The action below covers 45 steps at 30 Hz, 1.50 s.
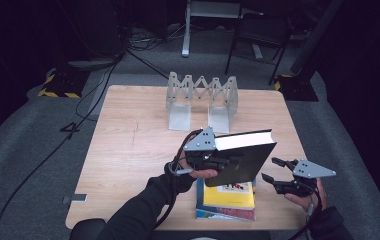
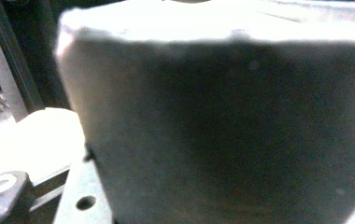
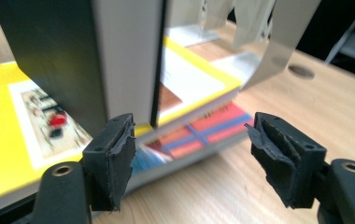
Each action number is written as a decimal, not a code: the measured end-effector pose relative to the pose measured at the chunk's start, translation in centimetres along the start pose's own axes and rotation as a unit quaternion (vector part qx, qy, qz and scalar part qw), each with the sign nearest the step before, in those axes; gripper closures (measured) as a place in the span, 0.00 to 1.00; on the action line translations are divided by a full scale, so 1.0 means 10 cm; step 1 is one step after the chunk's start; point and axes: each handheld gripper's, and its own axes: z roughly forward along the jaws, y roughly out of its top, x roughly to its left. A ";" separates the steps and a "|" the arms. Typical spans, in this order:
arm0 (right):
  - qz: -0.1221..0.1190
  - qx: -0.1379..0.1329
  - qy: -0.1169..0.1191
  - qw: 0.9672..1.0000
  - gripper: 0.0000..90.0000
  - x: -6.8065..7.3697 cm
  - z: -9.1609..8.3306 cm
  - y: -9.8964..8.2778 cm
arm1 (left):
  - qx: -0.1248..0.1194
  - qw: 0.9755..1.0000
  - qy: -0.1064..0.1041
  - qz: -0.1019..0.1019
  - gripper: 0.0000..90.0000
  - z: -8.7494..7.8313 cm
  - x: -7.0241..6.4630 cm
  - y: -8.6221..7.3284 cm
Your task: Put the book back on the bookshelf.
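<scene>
A black hardcover book (image 1: pixel 248 157) hangs tilted above the table, its white page edge turned up. My left gripper (image 1: pixel 230 161) is shut on its left end, with the hand underneath. In the left gripper view the book's page block (image 2: pixel 222 130) looms close and hides the jaws. Below it lies a stack: a yellow book (image 1: pixel 230 195) on top of a red-and-blue one (image 3: pixel 203 130). My right gripper (image 1: pixel 273 169) is open just right of the black book's lower corner. In its own view the right gripper (image 3: pixel 192 154) has nothing between its pads, and the black book (image 3: pixel 59 51) stands just beyond the left jaw.
A grey metal expanding book rack (image 1: pixel 202 97) stands at the back middle of the wooden table (image 1: pixel 128 150), and its curved end (image 3: pixel 278 42) rises behind the stack. A chair (image 1: pixel 260 30) and cables sit on the floor beyond the table.
</scene>
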 end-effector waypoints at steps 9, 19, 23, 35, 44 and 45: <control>0.051 0.080 -0.034 0.995 0.27 -0.22 0.11 -0.27 | -0.001 1.000 0.005 0.001 0.55 0.00 -0.02 0.01; 0.075 0.127 -0.049 0.988 0.27 -0.26 0.22 -0.43 | -0.001 1.000 0.014 0.025 0.56 -0.02 -0.11 0.04; 0.072 0.145 -0.053 0.985 0.27 -0.25 0.28 -0.47 | 0.005 1.000 0.022 0.022 0.56 -0.01 -0.12 0.07; 0.082 0.146 -0.059 0.984 0.27 -0.27 0.30 -0.51 | 0.013 0.997 0.066 0.024 0.57 -0.10 -0.04 0.15; 0.084 0.145 -0.060 0.984 0.28 -0.27 0.30 -0.51 | 0.023 0.992 0.121 0.012 0.58 -0.31 0.15 0.12; 0.085 0.145 -0.060 0.984 0.28 -0.27 0.30 -0.51 | 0.023 0.991 0.128 0.009 0.58 -0.35 0.17 0.11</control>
